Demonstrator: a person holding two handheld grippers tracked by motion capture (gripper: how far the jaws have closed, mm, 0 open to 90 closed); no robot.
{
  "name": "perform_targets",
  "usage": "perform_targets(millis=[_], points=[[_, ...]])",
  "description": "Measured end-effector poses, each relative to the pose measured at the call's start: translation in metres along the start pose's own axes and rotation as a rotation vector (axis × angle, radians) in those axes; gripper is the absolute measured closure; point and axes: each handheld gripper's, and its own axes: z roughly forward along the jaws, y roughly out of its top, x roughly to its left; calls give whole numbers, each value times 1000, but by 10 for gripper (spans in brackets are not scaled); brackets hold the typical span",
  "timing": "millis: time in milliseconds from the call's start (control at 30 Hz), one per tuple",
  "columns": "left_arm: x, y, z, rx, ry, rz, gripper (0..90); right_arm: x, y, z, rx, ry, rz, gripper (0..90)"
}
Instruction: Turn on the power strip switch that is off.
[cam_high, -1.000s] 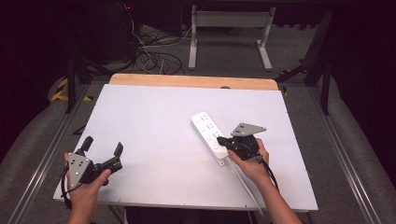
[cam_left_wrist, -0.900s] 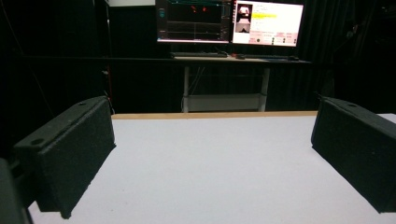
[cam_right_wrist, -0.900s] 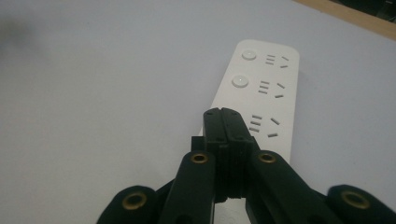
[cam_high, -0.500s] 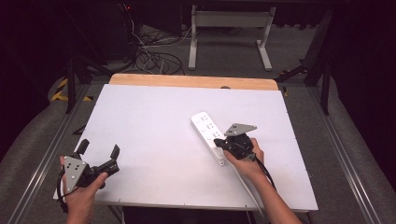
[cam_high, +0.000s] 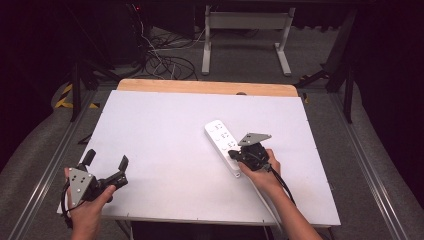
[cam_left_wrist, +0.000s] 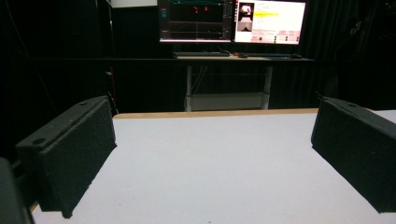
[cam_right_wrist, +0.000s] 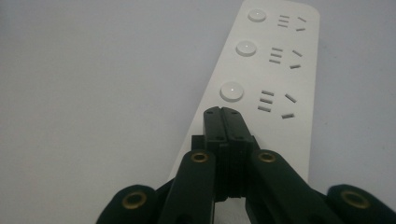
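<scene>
My left gripper (cam_high: 106, 165) hangs over the near left corner of the white surface (cam_high: 165, 135), its jaws spread wide with nothing between them (just bare board ahead, and lit monitors (cam_left_wrist: 232, 21) beyond the far edge). Well off to its right, my right gripper (cam_right_wrist: 222, 112) has its jaws pressed flat together, holding nothing, the tips poised over the near end of the white power strip (cam_right_wrist: 275, 79). The strip stretches away from those tips, its three round buttons (cam_right_wrist: 232, 91) just ahead of them.
</scene>
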Motion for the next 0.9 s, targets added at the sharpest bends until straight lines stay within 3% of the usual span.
perform_targets(millis=[900], points=[[1,0,-1,3,6,-7,2,4,0,1,8,-27,1,900]])
